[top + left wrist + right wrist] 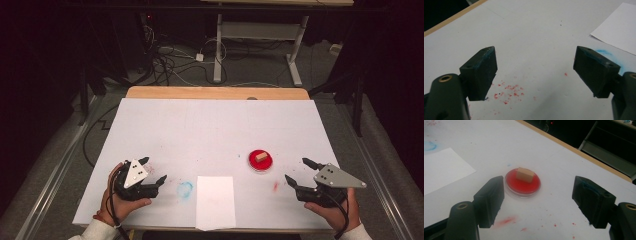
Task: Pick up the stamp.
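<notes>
On the white table (215, 125), right of centre, a red dish (260, 161) carries a small tan block (259, 157) resting in its middle. The right gripper (296, 171) sits near the dish, apart from it, jaws wide with nothing between them. The left gripper (153, 171) rests at the near left, jaws wide and empty, over red specks (509, 91). A white paper sheet (215, 201) lies between the two grippers

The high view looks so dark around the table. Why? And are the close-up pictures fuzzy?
High view: light falls on the white table, the room around it stays dim, and the red dish looks small and soft. Left gripper view: the near black jaws are a little blurred, the red specks sharper. Right gripper view: the block in the dish is fairly clear.
</notes>
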`<state>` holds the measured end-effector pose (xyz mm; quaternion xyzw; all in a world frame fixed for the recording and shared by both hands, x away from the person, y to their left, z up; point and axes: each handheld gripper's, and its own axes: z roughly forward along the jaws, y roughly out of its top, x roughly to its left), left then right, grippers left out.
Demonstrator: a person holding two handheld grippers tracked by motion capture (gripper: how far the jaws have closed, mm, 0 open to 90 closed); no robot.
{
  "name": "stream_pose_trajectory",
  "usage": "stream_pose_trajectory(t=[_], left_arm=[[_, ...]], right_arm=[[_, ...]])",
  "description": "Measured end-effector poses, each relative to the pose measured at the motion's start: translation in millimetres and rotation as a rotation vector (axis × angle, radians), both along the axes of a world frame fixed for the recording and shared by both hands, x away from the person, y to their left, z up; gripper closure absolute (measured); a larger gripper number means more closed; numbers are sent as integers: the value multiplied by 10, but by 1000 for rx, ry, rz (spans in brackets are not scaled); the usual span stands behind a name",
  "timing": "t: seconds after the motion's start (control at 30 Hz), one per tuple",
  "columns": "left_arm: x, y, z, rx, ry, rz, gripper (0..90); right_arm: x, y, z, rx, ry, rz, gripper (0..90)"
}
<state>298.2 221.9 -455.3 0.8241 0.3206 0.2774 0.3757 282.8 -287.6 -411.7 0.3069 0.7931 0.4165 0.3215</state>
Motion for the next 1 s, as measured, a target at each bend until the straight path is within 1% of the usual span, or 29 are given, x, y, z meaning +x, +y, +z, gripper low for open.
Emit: stream_pose_trajectory(t=[0.13,0.17,0.2,0.23,0.27,0.3,0.4,0.53,0.57,0.67,0.7,0.73,0.77,0.87,0.97,1.0], left_arm=[[-3,2,2,-2,3,-10,193],[-7,0,2,-2,2,-8,199],[-9,-1,4,-4,2,-6,199],[-9,-1,6,-5,-1,-4,197],[-10,0,9,-7,-3,-5,197],[-12,0,10,-8,-4,-6,196],[-10,-2,4,-4,1,-5,189],[-12,-1,6,-6,-1,-7,189],[-9,1,5,-5,0,-8,189],[9,1,-2,-7,2,-7,189],[11,-3,-8,-13,15,-4,189],[19,-5,-10,-13,15,-5,188],[33,-5,-13,-8,5,-10,188],[47,0,-31,3,14,-14,189],[36,9,-33,-1,16,-12,188],[25,6,-30,-6,25,-6,189]], right_arm=[[39,-2,38,-18,6,15,264],[58,2,54,-33,18,23,265],[58,2,54,-33,18,23,265],[71,10,77,-41,28,37,267],[77,17,92,-56,29,42,267],[81,23,108,-58,21,43,266],[97,26,135,-55,26,49,266],[135,38,174,-62,20,51,267],[144,39,178,-54,17,53,267],[180,52,184,-55,17,54,269],[180,52,184,-55,17,54,269],[196,56,186,-54,18,57,269],[226,68,189,-51,22,60,271],[267,86,195,-58,22,61,271],[287,99,204,-61,24,66,270],[304,116,213,-57,27,71,268]])
